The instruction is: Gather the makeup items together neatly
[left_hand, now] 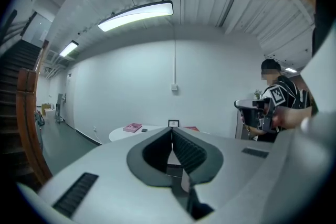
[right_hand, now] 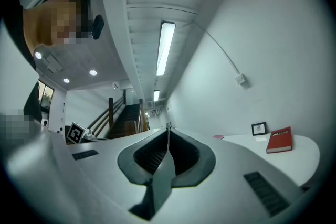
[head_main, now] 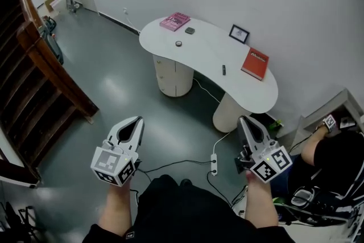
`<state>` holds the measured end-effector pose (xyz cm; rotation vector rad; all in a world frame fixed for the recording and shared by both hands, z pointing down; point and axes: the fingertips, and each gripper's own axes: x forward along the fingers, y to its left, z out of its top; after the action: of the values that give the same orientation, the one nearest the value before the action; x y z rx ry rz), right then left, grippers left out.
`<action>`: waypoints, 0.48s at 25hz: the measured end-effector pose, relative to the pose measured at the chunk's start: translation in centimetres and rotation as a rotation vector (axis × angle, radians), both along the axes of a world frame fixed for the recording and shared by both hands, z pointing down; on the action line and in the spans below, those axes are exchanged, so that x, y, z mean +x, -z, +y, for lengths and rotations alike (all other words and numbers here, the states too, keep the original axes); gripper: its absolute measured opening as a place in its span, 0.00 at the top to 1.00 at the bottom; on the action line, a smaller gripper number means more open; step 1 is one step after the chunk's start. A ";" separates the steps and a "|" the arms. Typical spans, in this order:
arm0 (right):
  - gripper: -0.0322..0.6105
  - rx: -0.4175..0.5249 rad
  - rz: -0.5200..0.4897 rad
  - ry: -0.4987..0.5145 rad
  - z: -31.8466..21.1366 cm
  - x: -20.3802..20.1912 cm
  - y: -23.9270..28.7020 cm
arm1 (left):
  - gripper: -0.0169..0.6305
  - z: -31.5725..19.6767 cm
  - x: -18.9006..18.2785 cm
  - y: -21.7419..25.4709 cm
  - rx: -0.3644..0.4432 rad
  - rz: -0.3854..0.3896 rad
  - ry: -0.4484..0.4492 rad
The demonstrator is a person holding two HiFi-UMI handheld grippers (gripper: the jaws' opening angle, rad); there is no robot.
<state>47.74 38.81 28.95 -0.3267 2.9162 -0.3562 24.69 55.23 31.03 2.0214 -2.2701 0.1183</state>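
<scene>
Makeup items (head_main: 178, 43) beyond both level, closed grippers (head_main: 139, 121) (head_main: 242, 120)

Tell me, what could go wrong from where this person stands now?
The white power strip and its black cables lie on the grey floor between the person and the white curved table: a possible trip. The small black tube lies near the table's front edge, so a clumsy nudge might roll it off.

Dark case (head_main: 189, 31), round pot (head_main: 178, 43), dark stick (head_main: 223, 69) lie apart.
</scene>
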 end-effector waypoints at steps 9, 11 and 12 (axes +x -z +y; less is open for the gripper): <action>0.89 -0.029 0.023 0.086 -1.2 -2.9 -1.6 | 0.95 -0.9 -1.4 -0.2 -0.007 -0.005 0.037; 0.89 -0.022 0.040 0.095 -1.9 -4.4 -2.0 | 0.95 -1.5 -2.8 -0.6 -0.005 -0.002 0.046; 0.89 -0.018 0.046 0.100 -2.2 -5.1 -2.2 | 0.95 -2.0 -3.6 -0.9 -0.004 0.003 0.049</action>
<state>42.61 36.57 31.10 -0.1938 2.9831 -0.3951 21.14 53.22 31.98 1.9614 -2.3137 0.1152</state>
